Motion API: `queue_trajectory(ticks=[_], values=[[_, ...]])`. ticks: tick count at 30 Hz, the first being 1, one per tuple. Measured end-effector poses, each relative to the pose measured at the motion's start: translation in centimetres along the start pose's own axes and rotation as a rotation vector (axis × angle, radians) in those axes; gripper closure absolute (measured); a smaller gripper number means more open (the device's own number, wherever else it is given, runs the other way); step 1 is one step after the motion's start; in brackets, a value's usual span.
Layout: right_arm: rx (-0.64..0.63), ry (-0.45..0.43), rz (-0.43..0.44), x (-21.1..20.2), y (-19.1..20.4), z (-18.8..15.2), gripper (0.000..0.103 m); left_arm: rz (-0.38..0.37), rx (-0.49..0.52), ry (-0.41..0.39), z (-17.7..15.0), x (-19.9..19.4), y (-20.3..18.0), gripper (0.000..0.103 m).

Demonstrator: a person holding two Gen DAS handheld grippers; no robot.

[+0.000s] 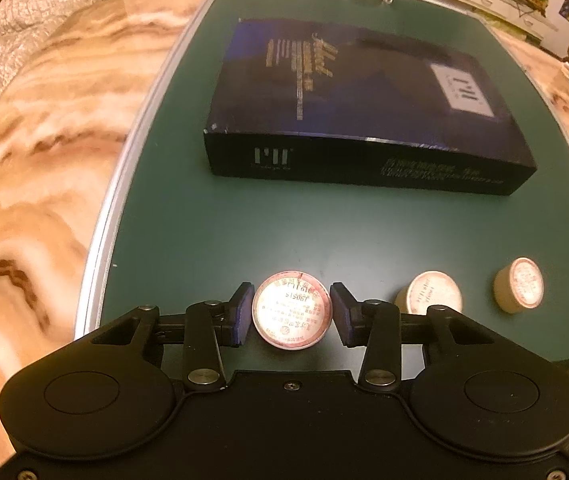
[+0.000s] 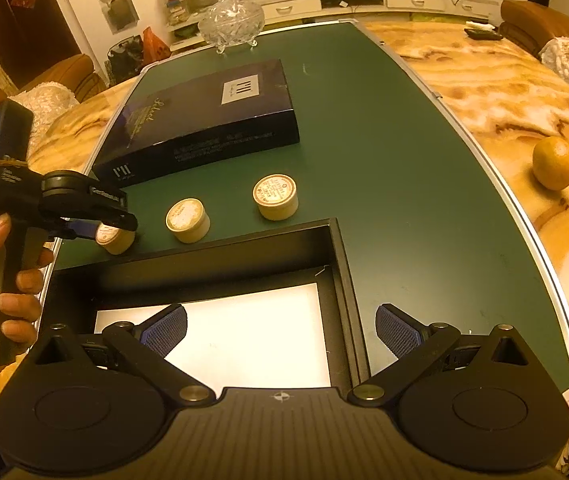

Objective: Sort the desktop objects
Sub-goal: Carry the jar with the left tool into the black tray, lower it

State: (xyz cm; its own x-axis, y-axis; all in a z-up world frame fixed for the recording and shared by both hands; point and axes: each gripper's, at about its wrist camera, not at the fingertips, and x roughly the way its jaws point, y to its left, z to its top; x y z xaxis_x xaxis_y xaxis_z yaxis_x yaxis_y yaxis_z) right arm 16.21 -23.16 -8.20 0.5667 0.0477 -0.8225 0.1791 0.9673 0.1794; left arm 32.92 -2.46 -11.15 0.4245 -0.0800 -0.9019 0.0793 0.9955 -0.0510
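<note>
Three small round cream canisters lie on the green mat [image 1: 244, 220]. My left gripper [image 1: 291, 314] has its pads on both sides of the nearest canister [image 1: 291, 315]; the left pad touches it and a thin gap shows at the right pad. The second canister [image 1: 432, 292] and third canister [image 1: 521, 285] lie to its right. In the right wrist view the left gripper [image 2: 104, 226] is at the leftmost canister [image 2: 114, 239], with the others [image 2: 187, 220] [image 2: 276, 197] beside it. My right gripper [image 2: 280, 330] is open and empty above an open black box [image 2: 336, 264] with a white floor.
A dark blue box lid [image 1: 364, 96] [image 2: 204, 120] lies flat further back on the mat. A glass bowl [image 2: 231, 24] stands at the mat's far edge. A yellow round fruit [image 2: 554, 163] sits on the marble table [image 2: 504, 92] to the right.
</note>
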Motion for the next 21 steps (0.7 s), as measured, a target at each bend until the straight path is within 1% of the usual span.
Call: queue_trajectory(ticks=[3, 6, 9, 12, 16, 21], values=[[0.009, -0.006, 0.001, -0.5, -0.2, -0.1, 0.000, 0.001, 0.010, -0.024, -0.3, -2.4, -0.1, 0.062], [0.017, -0.016, 0.003, -1.3, -0.3, -0.1, 0.000, 0.000, 0.026, -0.059, -1.3, -5.7, -0.3, 0.062], [0.025, -0.026, 0.002, -2.1, -0.5, -0.4, 0.000, -0.001, 0.026, -0.082, -2.7, -8.5, -0.3, 0.062], [0.038, -0.032, 0.001, -3.0, -0.9, -0.8, 0.000, -0.003, 0.048, -0.077, -4.7, -10.4, -0.5, 0.062], [0.049, -0.033, -0.004, -3.8, -1.4, -1.5, 0.000, -0.008, 0.063, -0.049, -7.7, -11.0, -0.9, 0.062], [0.059, -0.028, -0.012, -4.7, -2.0, -2.4, 0.000, -0.002, 0.088, 0.008, -10.1, -9.1, -1.8, 0.062]])
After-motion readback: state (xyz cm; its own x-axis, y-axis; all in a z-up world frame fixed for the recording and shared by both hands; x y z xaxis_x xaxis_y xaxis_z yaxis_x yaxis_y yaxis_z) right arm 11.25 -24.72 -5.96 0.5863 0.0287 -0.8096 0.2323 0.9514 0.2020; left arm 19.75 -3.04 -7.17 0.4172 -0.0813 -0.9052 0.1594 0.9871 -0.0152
